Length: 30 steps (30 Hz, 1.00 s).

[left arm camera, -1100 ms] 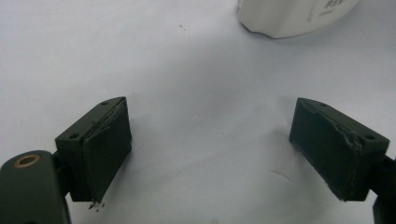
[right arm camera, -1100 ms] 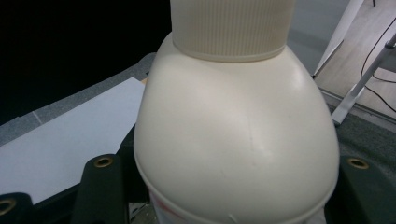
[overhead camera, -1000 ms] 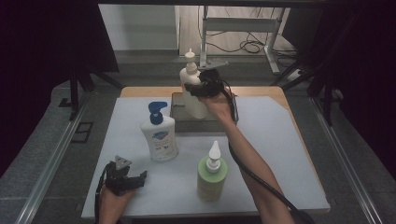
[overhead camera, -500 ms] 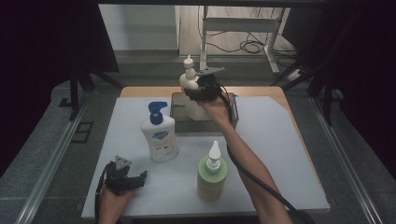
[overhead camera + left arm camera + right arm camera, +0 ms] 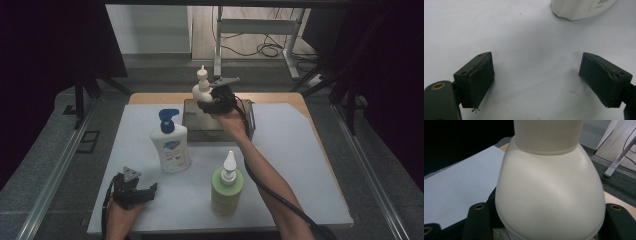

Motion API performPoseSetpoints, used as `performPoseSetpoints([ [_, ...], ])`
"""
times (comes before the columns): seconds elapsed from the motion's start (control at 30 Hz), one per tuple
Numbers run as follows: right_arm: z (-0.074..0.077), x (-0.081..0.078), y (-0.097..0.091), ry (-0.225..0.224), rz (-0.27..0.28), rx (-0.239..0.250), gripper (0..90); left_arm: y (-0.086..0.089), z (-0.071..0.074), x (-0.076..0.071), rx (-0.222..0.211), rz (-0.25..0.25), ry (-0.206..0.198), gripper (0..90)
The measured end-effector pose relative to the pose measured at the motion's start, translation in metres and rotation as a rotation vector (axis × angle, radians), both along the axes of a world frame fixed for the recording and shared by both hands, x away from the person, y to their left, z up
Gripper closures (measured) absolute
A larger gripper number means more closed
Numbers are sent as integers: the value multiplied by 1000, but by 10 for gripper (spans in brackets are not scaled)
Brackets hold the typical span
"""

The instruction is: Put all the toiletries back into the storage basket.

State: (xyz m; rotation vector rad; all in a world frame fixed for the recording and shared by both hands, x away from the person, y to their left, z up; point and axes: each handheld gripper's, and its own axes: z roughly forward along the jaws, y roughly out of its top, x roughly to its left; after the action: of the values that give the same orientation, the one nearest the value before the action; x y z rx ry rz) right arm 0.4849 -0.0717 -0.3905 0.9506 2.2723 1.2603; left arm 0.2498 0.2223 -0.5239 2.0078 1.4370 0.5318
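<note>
My right gripper [image 5: 214,101] is shut on the shoulder of a cream pump bottle [image 5: 202,91], held upright at the far middle of the table. The bottle's lower part sits inside the outline of a grey open box [image 5: 248,121]; whether it touches the bottom is hidden. In the right gripper view the cream bottle [image 5: 549,187] bulges between the two black jaws of my right gripper [image 5: 548,221]. My left gripper [image 5: 134,192] rests open at the front left of the white mat [image 5: 295,165]. In its own view my left gripper [image 5: 536,80] has only bare mat between the pads.
A white bottle with a blue pump [image 5: 171,145] stands left of centre; its base [image 5: 581,8] shows just beyond my left jaws. A green bottle with a white nozzle [image 5: 227,189] stands near the front, beside the right forearm. Dark floor and rails flank the table.
The right hand has sunk with the cream bottle, bringing it lower into the grey box. The left gripper has stayed where it was.
</note>
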Motion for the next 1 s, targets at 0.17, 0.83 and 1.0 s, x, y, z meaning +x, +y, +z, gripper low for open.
performPoseSetpoints([
  [0.17, -6, -1, -2, 18, -5, -12, 382, 0, 0, 0, 0, 0, 0, 125],
  [0.83, -22, -4, -9, 54, 0, -22, 377, 0, 0, 0, 0, 1, -2, 125],
  [1.0, -25, -5, -14, 55, 4, -2, 373, 0, 0, 0, 1, 1, -2, 125],
])
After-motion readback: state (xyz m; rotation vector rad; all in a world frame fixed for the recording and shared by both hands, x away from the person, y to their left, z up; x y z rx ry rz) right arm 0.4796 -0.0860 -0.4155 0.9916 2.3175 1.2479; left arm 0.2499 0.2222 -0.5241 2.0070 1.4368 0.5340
